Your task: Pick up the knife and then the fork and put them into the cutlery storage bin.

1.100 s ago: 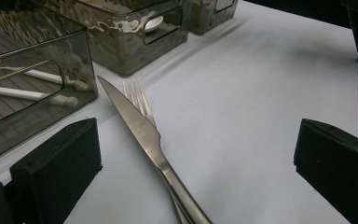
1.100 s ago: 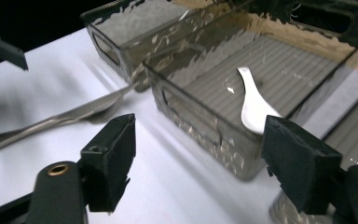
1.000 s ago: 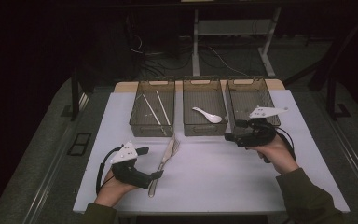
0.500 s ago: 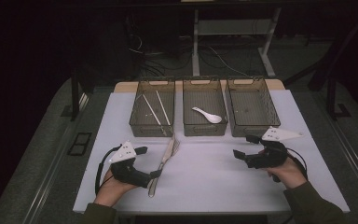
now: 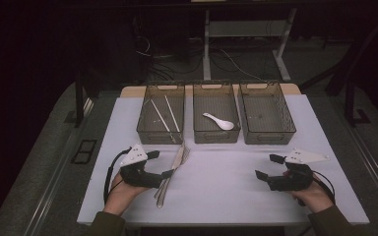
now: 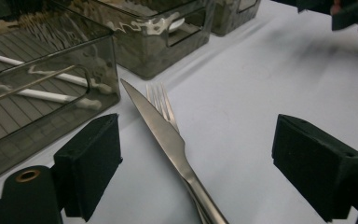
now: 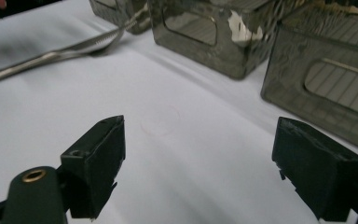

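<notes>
A steel knife (image 5: pixel 169 173) and a fork (image 5: pixel 184 152) lie side by side on the white table, in front of the left bin. My left gripper (image 5: pixel 160 163) is low over them. Its jaws have just been closing, and in the left gripper view (image 6: pixel 196 154) they straddle the knife (image 6: pixel 161 126) and fork (image 6: pixel 157 95) without touching either. My right gripper (image 5: pixel 267 166) hovers open over bare table at the front right, with nothing between its jaws (image 7: pixel 198 158).
Three dark see-through bins stand in a row at the back. The left bin (image 5: pixel 142 122) holds two white chopsticks (image 5: pixel 158 117), the middle bin (image 5: pixel 215 138) a white spoon (image 5: pixel 218 121), and the right bin (image 5: pixel 268 138) nothing. Desk legs and cables lie beyond the table.
My right gripper has come back from the right bin, toward the person and down to the front right of the table. The left hand has kept its place over the cutlery.
</notes>
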The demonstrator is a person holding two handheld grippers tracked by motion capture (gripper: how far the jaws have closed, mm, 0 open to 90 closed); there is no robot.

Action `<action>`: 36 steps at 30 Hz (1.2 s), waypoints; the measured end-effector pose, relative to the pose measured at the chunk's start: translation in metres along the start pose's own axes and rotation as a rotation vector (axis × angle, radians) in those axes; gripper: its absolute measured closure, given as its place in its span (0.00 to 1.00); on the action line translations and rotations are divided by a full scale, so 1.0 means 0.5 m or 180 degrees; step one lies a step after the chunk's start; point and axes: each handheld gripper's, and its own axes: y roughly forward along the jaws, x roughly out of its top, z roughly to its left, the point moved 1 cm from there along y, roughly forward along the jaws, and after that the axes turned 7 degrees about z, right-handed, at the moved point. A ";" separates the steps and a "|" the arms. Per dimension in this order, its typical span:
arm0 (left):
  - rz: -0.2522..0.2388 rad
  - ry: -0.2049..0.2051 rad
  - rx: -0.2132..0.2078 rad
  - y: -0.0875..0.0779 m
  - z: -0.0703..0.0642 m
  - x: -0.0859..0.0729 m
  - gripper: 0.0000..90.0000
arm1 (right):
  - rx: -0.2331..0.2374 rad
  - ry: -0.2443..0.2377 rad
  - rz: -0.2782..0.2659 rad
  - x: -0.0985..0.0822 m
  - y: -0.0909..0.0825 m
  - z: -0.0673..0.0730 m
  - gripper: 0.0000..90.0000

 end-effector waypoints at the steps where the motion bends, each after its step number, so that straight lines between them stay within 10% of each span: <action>1: 0.0012 0.0007 0.0017 0.003 0.002 0.003 0.18 | -0.0011 0.0004 0.0003 -0.003 -0.002 0.001 0.19; 36: 0.0832 0.0003 0.0233 0.086 -0.018 -0.031 0.57 | -0.0058 0.0042 0.0019 -0.030 -0.018 0.001 0.19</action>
